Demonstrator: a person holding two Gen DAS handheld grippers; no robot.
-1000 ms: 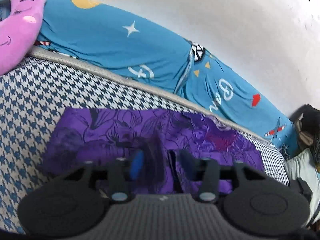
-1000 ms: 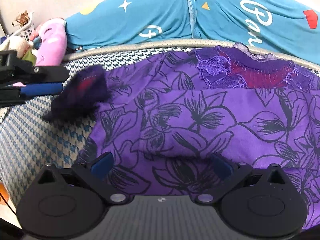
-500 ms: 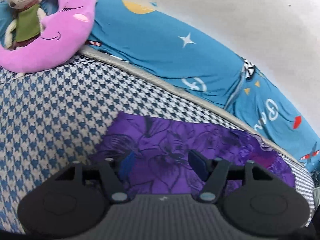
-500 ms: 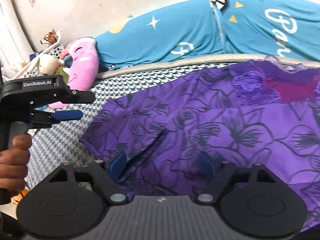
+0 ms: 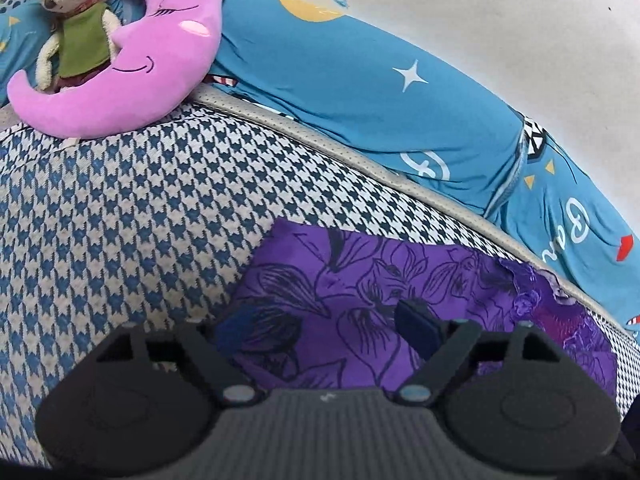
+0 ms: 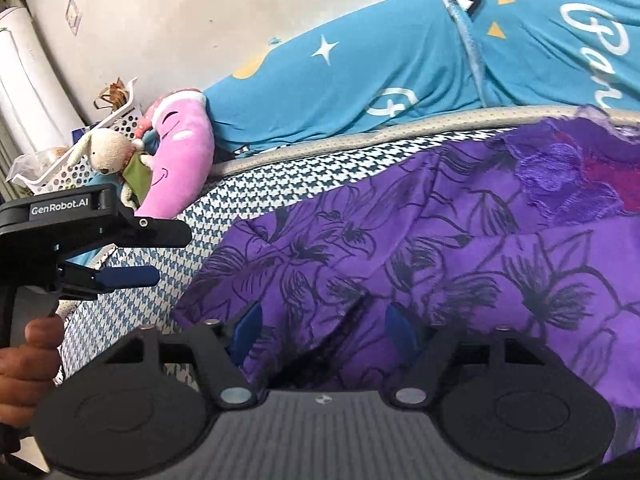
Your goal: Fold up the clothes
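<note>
Beyond purple garment (image 5: 400,304), pink moon pillow (image 5: 132,76).

Home bedroom. Bed with blue-and-white houndstooth cover (image 5: 120,208) as landmark. Along its far edge, against plain white wall (image 5: 460,12): long blue pillows (image 5: 360,92) printed with stars and lettering. At bed's left corner: pink moon-shaped plush (image 5: 132,80), small plush bunny (image 5: 76,20) leaning on it. Beyond that corner: white perforated basket (image 6: 92,148), white appliance (image 6: 24,88) by wall.
</note>
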